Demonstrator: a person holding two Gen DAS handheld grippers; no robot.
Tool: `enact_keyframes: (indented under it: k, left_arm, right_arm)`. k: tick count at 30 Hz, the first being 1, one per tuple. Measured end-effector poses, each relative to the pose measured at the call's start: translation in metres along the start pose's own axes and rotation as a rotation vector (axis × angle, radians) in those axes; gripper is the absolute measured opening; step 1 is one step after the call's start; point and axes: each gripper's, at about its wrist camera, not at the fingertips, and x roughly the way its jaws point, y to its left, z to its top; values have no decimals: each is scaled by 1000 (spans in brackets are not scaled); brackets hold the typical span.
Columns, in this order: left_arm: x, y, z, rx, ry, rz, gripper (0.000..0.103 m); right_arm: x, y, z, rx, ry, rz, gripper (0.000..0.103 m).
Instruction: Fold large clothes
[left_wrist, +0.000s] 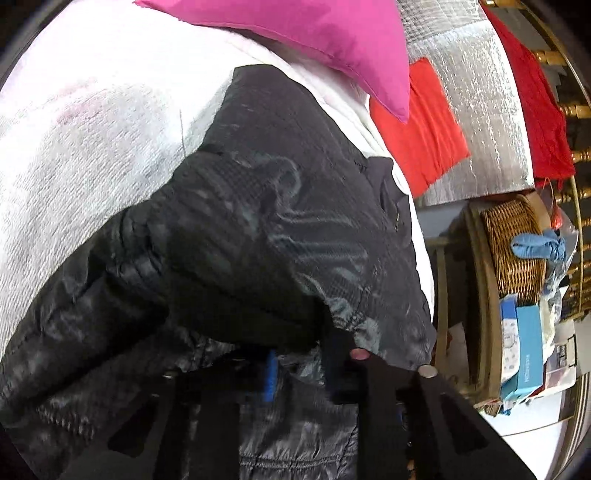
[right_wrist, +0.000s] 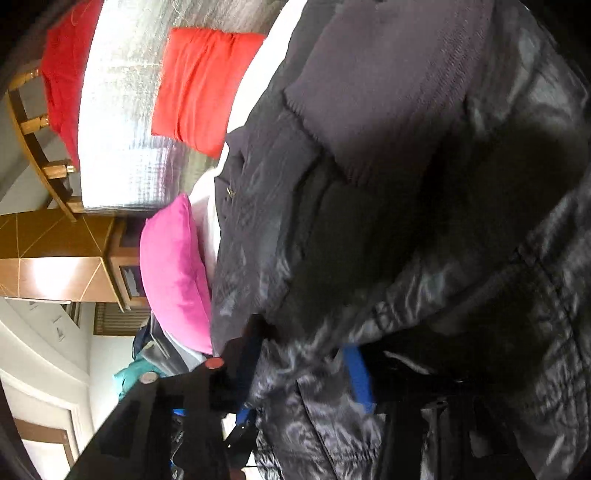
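A shiny black quilted jacket (left_wrist: 258, 221) lies bunched on a white bedsheet (left_wrist: 74, 147) and fills most of both views. In the left wrist view my left gripper (left_wrist: 306, 373) sits low in the picture, its fingers pinched on a fold of the jacket near the hem. The right wrist view shows the same jacket (right_wrist: 406, 221) with a dark knit collar or cuff at the top. My right gripper (right_wrist: 303, 373) is shut on crumpled jacket fabric, with its blue pad (right_wrist: 358, 376) pressed against the cloth. The fingertips are partly buried in the fabric.
A pink pillow (left_wrist: 314, 44) (right_wrist: 173, 273) lies beside the jacket, and a red cushion (left_wrist: 424, 125) rests on a silver foil mat (left_wrist: 476, 110). A wicker basket (left_wrist: 517, 243) and blue boxes (left_wrist: 524, 350) stand beyond the bed's edge. Wooden furniture (right_wrist: 55, 258) stands past the pillow.
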Motion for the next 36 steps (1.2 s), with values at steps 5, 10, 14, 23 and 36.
enact_keyframes:
  k: [5,10,14,23,36]
  left_arm:
    - [-9,-11,-2,31,-22,-13,11]
    - [-31,-27,-9,97,-72,-15,11]
    - [-13,-11,-11,87,-1,96,12]
    - [-43,-22,-10,153,139,106,43]
    - [-92,-25,26,344,-172,382,61]
  right_arm:
    - [-14,21,-2,-109,-66,-9,16]
    - [-29,43,-7,-211,-124,-17,16]
    - [-6,25,-1,-171,-28,-126,16]
    - [-54,39,19,-233,71,-148,37]
    - [-114,5,91,-260,-308,-374,63]
